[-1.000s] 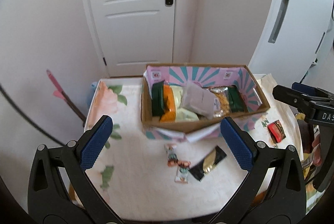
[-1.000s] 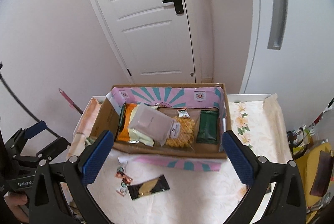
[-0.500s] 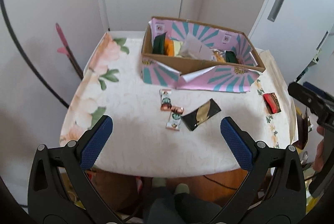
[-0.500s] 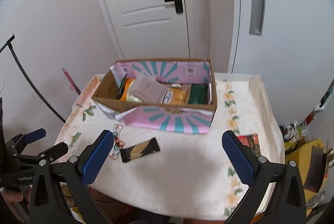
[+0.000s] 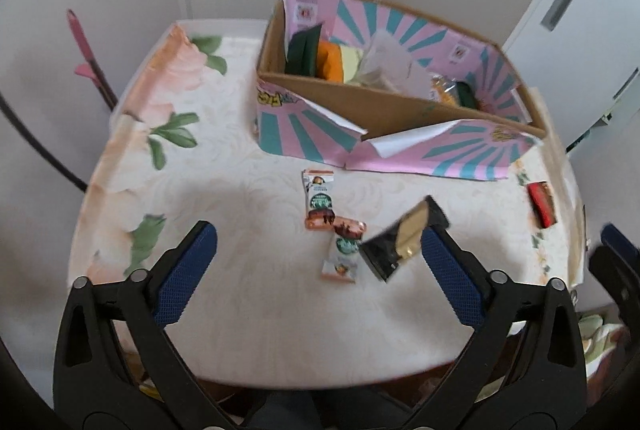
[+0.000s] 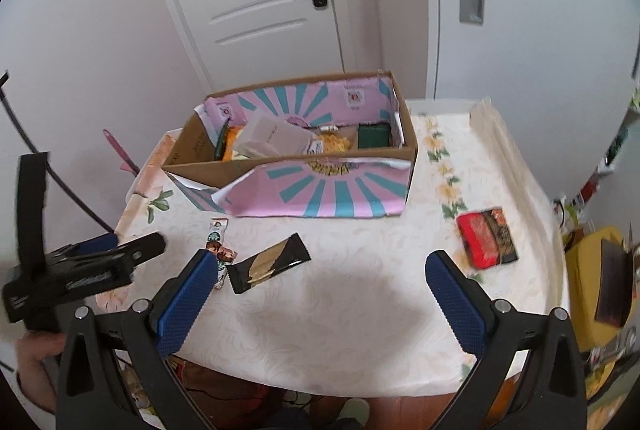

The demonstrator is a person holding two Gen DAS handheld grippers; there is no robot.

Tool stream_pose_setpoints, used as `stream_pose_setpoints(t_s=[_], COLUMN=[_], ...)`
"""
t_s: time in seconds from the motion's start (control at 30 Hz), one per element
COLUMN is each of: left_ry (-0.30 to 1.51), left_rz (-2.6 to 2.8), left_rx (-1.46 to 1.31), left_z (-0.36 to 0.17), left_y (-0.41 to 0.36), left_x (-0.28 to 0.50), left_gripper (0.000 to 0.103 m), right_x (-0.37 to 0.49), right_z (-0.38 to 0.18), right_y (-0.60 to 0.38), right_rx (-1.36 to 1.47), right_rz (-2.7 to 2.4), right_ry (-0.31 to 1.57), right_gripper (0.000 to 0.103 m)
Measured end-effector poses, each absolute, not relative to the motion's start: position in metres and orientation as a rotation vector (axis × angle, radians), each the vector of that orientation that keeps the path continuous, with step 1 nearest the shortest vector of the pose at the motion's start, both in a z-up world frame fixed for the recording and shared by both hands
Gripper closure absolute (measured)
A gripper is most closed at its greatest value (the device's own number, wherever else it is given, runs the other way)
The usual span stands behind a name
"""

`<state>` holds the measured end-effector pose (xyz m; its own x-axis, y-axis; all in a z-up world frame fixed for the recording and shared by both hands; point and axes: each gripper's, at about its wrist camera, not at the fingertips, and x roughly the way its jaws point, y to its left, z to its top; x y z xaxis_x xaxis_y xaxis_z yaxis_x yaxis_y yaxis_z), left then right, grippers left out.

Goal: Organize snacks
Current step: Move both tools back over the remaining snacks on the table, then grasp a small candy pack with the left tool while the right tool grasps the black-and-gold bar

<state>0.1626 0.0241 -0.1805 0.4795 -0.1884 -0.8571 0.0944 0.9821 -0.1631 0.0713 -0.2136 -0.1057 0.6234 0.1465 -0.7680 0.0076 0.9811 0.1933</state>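
- We take as our landmark the open cardboard box wrapped in pink paper with teal rays (image 5: 400, 133); it stands toward the far side of the desk with the cream floral cloth (image 5: 240, 310).
- Inside the box we see several snack packs: a dark green one and an orange one at its left end, a pale grey pouch (image 6: 272, 139) leaning in the middle, and another dark green pack (image 6: 374, 135) at its right end.
- In front of the box, on the cloth, lie two small white-and-orange snack sachets (image 5: 319, 203), end to end and touching.
- Just beside the nearer sachet lies a black-and-gold snack bar wrapper (image 5: 402, 240), its corner touching that sachet.
- To the right of the box, near the desk's edge, a red-and-dark flat snack packet (image 6: 486, 238) lies alone.
- The left gripper (image 5: 318, 258) hovers over the sachets and the black-and-gold bar; its blue-padded jaws are wide apart, have just been closing a little, and press on nothing.
- The right gripper (image 6: 316, 284) hangs over bare cloth in front of the box, its jaws wide apart with nothing between them.
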Motion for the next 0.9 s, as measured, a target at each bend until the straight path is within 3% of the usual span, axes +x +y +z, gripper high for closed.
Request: stream_pose_setpoints(t_s=[0.03, 0.1, 0.4, 0.63, 0.9], left_ry=[1.071, 1.106, 1.174, 1.155, 1.134], left_rz=[-0.175, -0.18, -0.218, -0.239, -0.261], left_rx=[-0.094, -0.082, -0.055, -0.026, 0.002], left_z=[-0.188, -0.207, -0.254, -0.261, -0.264], left_y=[0.022, 0.018, 0.013, 0.007, 0.004], left_x=[0.169, 0.183, 0.215, 0.218, 0.22], left_gripper=[0.009, 0.025, 0.043, 0.056, 0.079], right_x=[0.072, 0.074, 0.091, 0.101, 0.116], right_z=[-0.111, -0.12, -0.16, -0.184, -0.203], right_y=[-0.212, -0.207, -0.183, -0.168, -0.152], right_rx=[0.195, 0.206, 0.229, 0.254, 0.271], right_rz=[0.07, 0.054, 0.011, -0.009, -0.066], right_ry=[0.9, 0.919, 0.995, 1.011, 1.005], right_gripper=[0.0, 0.0, 0.0, 0.0, 0.0])
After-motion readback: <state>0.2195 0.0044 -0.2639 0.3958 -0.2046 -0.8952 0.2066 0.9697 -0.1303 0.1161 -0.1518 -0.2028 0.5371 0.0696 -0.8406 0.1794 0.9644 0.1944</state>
